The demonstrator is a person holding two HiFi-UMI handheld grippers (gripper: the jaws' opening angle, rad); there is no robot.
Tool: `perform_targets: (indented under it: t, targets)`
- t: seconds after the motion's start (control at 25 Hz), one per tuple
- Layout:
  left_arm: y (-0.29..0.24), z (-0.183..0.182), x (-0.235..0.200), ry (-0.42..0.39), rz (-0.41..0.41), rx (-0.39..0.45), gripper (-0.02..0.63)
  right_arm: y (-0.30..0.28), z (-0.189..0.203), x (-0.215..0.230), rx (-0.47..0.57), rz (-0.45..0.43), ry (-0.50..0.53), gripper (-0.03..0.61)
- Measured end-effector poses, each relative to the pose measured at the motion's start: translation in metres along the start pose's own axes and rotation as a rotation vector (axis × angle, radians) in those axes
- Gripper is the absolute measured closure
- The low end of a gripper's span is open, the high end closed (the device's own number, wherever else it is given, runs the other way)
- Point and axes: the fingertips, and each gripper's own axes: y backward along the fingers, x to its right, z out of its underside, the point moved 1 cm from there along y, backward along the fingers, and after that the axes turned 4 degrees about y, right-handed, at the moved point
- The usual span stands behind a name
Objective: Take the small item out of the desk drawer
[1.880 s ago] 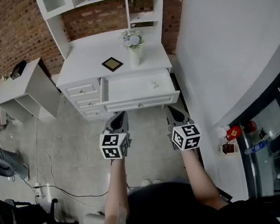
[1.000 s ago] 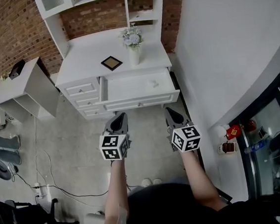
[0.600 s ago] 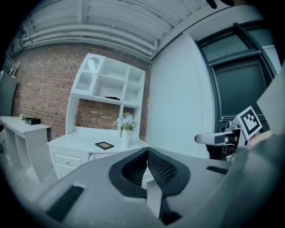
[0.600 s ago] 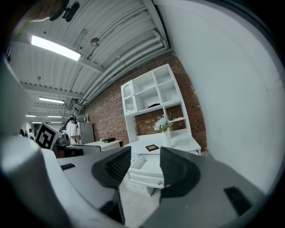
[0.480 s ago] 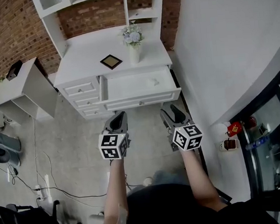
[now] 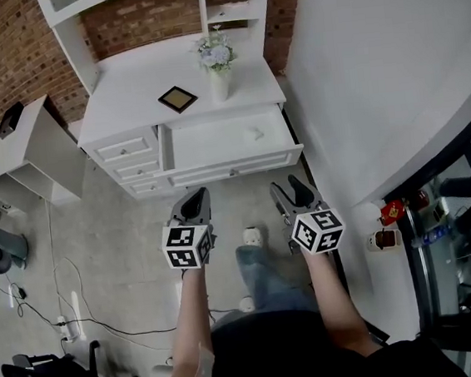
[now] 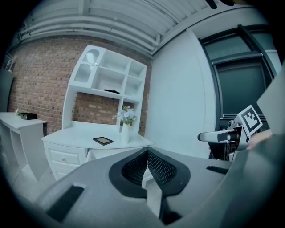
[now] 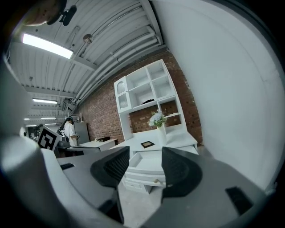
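The small item (image 6: 256, 133) is lying in the right part of the open drawer (image 6: 214, 148), well apart from both claws. It is too small in the head view to say what it is. The drawer is standing pulled out from the white bench (image 6: 125, 95) toward the person, so its inside is lying open to a reach from above. A picture frame (image 6: 177, 98) and a vase of flowers (image 6: 216, 60) are sitting farther back on the bench top, clear of the drawer. The right claw (image 6: 291, 188) is hovering near the drawer front on the item's side. Its jaws are opening with nothing between them, probably readying for the pick. The left claw (image 6: 195, 199) is hovering to its left, clenched on nothing and seemingly not needed for this reach.
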Motion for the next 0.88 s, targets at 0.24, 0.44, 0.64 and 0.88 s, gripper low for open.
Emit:
perform_targets:
  t: [0.24, 0.44, 0.64, 0.88]
  targets:
    - [-0.053, -0.007, -0.029, -0.002, -0.006, -0.015, 0.604, -0.057, -0.001, 0.033, -0.021, 0.01, -0.002, 0.373]
    - [-0.108, -0.013, -0.065, 0.014, -0.041, -0.028, 0.604, -0.119, -0.002, 0.067, -0.061, -0.004, 0.032, 0.373]
    - [-0.169, -0.03, -0.103, 0.034, -0.082, -0.04, 0.604, -0.186, 0.003, 0.11, -0.128, -0.011, 0.025, 0.373]
    - [-0.241, -0.045, -0.142, 0.055, -0.131, -0.076, 0.604, -0.263, 0.003, 0.152, -0.213, -0.046, 0.034, 0.373]
